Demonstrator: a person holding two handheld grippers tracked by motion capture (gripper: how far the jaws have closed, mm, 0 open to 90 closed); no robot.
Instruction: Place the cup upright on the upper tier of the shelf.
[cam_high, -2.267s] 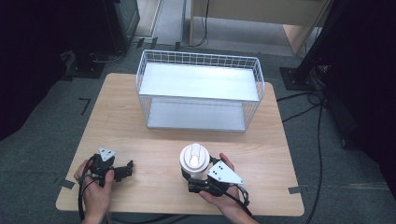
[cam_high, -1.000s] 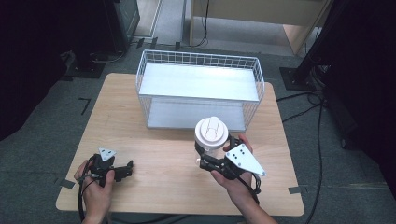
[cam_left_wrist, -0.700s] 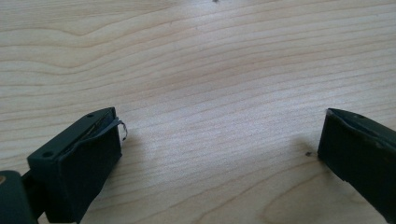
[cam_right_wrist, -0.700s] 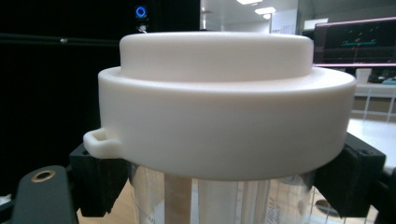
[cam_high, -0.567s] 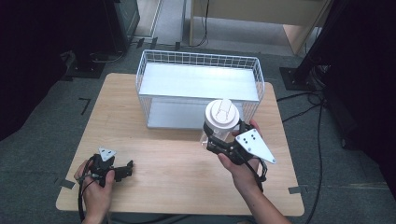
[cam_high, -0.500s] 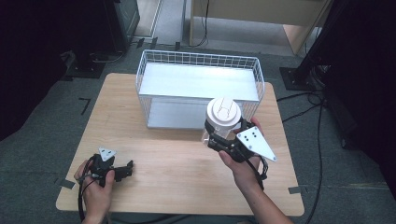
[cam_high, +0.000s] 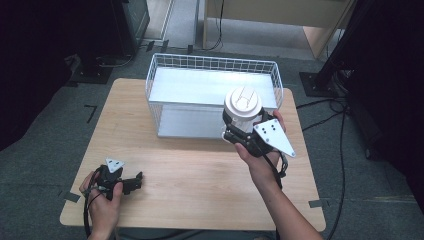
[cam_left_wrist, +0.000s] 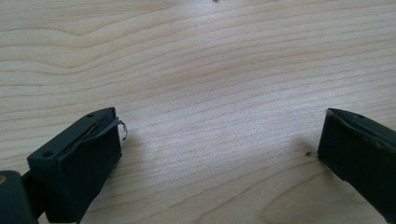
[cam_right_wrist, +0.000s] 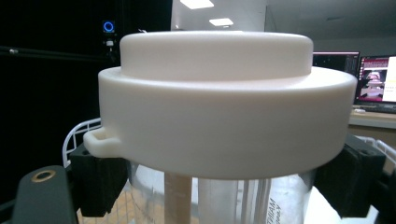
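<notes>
Lidded clear jar (cam_high: 242, 107): white screw lid, transparent body, held upright in the right gripper (cam_high: 239, 131), jaws clamped on the body just under the lid, above the near right rim of the white wire basket (cam_high: 165, 75). Handling advice: keep it level, clear the near rim fully before lowering. Room: basket floor bare and wide; wire walls all round. Left gripper (cam_high: 131, 183): jaws apart, empty, low over the wooden table (cam_high: 200, 170), near left.
</notes>
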